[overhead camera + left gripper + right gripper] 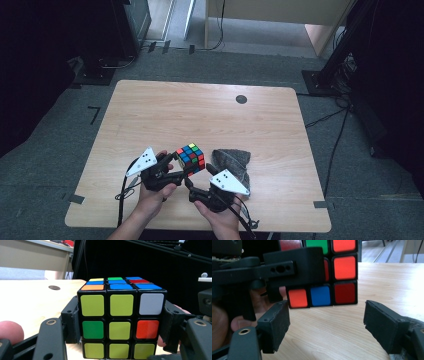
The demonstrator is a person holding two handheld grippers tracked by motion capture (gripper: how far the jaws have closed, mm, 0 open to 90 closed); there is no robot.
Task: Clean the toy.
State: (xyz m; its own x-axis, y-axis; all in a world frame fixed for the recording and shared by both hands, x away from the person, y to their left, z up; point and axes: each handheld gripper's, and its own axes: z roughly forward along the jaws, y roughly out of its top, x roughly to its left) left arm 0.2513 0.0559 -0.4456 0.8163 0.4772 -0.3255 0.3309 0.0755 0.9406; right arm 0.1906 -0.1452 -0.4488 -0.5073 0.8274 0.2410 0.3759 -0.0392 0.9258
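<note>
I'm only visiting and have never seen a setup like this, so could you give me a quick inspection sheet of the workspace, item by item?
Surface: light wooden table with a round dark disc near its far edge.
Job's things: colour cube, scrambled, held off the table.
Clutter: grey cloth, crumpled beside the cube.
Grippers: left gripper clamps the cube's sides with its fingers; right gripper is open just below the cube, holding nothing.
Cables: a black cable trails from the left gripper off the near edge; more on the floor at right.
Surroundings: grey carpet, dark stands, pale furniture behind.
</note>
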